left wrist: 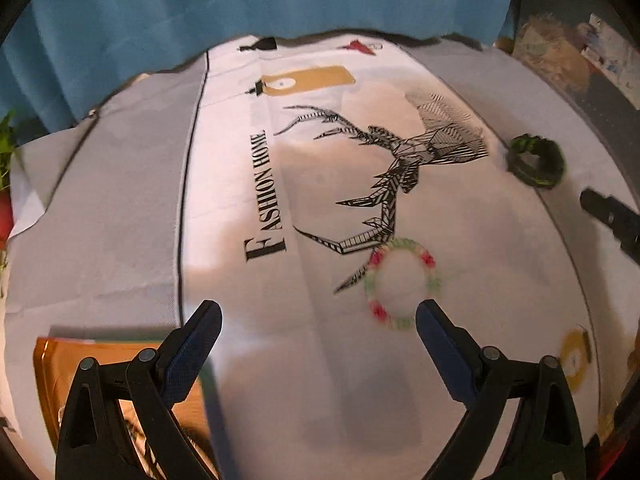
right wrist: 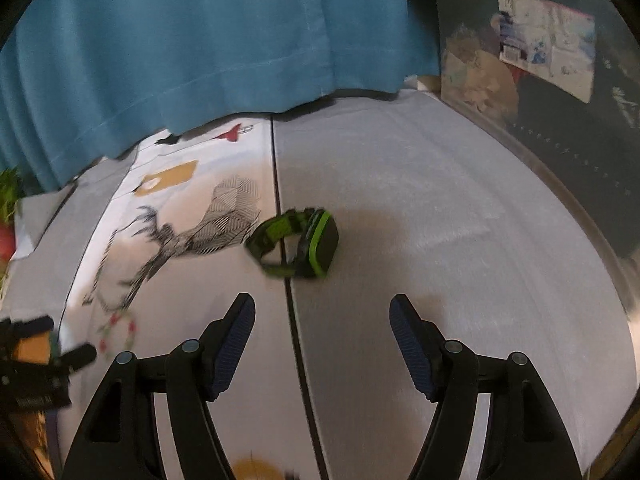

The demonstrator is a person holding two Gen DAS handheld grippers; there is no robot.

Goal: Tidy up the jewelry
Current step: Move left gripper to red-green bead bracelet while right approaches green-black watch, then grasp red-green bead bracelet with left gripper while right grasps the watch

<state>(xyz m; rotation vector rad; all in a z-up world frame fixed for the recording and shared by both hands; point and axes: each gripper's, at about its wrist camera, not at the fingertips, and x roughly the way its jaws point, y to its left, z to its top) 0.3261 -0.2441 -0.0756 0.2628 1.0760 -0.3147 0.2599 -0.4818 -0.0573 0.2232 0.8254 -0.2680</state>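
Note:
A beaded bracelet (left wrist: 402, 282) in pale green, white and red lies on the printed cloth, just ahead of my left gripper (left wrist: 319, 312) and touching its right fingertip in the picture. That gripper is open and holds nothing. A black and green watch (right wrist: 294, 243) lies on the cloth ahead of my right gripper (right wrist: 322, 308), which is open and empty, a little short of it. The same watch (left wrist: 536, 160) shows far right in the left wrist view, and the bracelet (right wrist: 117, 330) shows low left in the right wrist view.
An orange tray or box (left wrist: 100, 364) sits under my left gripper's left finger. The cloth (left wrist: 240, 160) with a deer print covers the table. A blue curtain (right wrist: 200, 40) hangs behind. Clutter and a dark bin (right wrist: 540, 60) stand at the far right.

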